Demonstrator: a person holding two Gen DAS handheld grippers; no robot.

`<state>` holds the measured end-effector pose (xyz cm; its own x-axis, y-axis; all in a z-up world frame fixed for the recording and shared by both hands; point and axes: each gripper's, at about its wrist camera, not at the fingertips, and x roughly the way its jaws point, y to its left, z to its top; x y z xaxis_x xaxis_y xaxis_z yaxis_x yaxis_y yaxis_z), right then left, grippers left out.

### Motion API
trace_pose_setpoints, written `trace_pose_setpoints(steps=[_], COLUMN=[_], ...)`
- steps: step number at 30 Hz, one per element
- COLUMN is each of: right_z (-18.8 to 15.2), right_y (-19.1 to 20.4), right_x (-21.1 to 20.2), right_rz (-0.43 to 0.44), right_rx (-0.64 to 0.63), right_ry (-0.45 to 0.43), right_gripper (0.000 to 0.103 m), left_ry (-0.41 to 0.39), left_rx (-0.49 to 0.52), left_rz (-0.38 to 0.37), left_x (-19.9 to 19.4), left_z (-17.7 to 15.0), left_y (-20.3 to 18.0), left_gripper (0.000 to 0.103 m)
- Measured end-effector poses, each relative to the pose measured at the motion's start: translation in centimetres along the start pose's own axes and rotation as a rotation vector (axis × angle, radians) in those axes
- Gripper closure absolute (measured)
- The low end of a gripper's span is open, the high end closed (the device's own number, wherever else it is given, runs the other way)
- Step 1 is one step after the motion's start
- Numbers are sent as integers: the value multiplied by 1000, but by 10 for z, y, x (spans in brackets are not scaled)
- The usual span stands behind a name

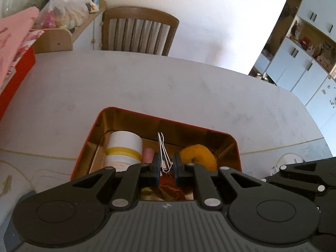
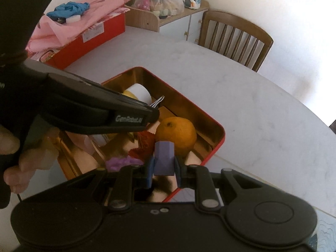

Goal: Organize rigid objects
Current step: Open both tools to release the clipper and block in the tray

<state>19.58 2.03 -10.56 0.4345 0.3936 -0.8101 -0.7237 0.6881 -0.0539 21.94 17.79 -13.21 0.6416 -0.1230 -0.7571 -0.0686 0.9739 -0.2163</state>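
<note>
The red box [image 2: 98,40] with pink cloth [image 2: 84,19] on it occupies the far left of the worktop [image 1: 168,84]. The open tin [image 1: 168,121], red outside and gold inside, sits near the front edge, with bare worktop behind it and to its right as far as the chair [image 1: 138,31].

Inside the tin, left to right: a white roll with a yellow band [image 1: 124,147], a pink item [image 1: 147,154], an orange [image 1: 198,156].

Left gripper [image 1: 166,168]: over the tin's near part, fingers [image 1: 155,166] nearly together, clamped on a binder clip [image 1: 162,153] whose wire handles point away from the camera.

Right gripper [image 2: 163,167]: over the tin's near right corner, fingers [image 2: 150,173] clamped on a purple block [image 2: 164,157], just in front of the orange. The left gripper's body crosses the right wrist view, with a hand [image 2: 21,159] on it.
</note>
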Motion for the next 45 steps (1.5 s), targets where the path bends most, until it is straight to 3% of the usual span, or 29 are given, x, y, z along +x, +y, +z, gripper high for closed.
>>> trace_pose_setpoints(steps=[17,33,45], right_z=[0,-10,-23], right_y=[-1,-4,-11], right_x=[12,-18,-54], right_rz=[-3,47,36], right_rx=[20,99,150], right_ry=[18,-46,-110], right_gripper=[80,62,46], left_ry=[56,29,-18], left_rx=[-19,-17,9], left_rz=[7,6,15], left_x=[23,4,-33], left_z=[5,1,-10], left_y=[10,5,-8], left_gripper=[91,91,75])
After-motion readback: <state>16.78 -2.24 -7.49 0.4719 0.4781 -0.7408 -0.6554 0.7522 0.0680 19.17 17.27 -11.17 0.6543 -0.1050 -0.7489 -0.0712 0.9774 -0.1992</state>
